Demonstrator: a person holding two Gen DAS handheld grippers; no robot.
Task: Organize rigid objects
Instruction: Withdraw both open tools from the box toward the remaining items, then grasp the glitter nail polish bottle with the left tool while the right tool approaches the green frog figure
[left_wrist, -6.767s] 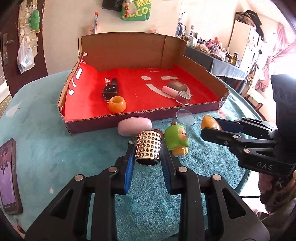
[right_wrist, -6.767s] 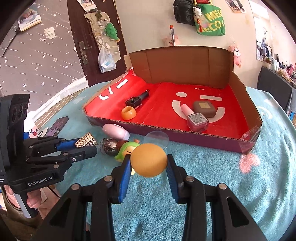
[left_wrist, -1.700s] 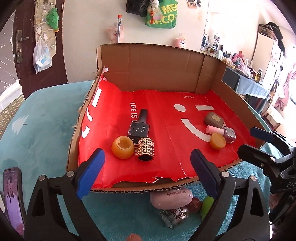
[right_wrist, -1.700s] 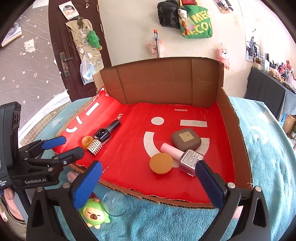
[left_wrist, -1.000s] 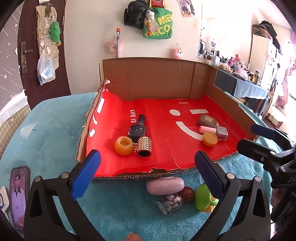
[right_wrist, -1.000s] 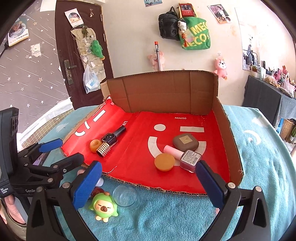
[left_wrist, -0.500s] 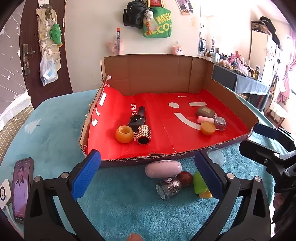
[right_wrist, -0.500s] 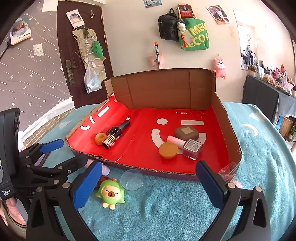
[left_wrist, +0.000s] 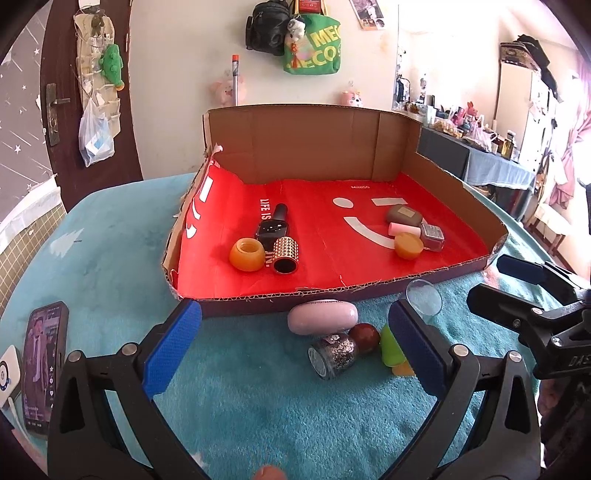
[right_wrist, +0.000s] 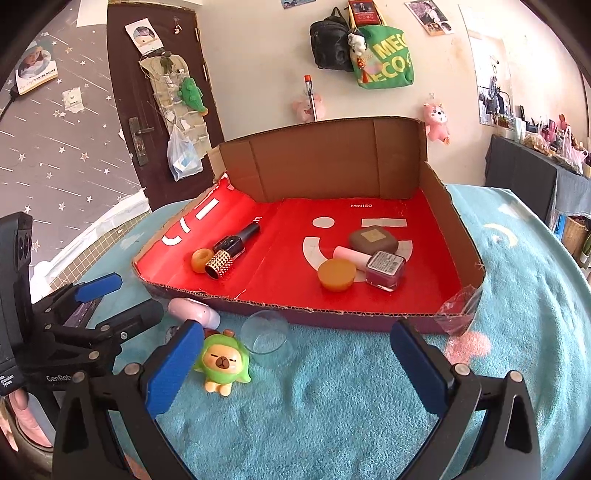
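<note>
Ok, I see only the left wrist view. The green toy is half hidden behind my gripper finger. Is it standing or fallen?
Observer: The green toy stands upright on the towel, and its face is turned to the right wrist camera.
Operator: And the clear dome near it?
Observer: The clear dome lies between the toy and the front wall of the box. I cannot tell if it touches the toy.
Operator: Is the right gripper free?
Observer: Yes. The right gripper is wide open and holds nothing.
</note>
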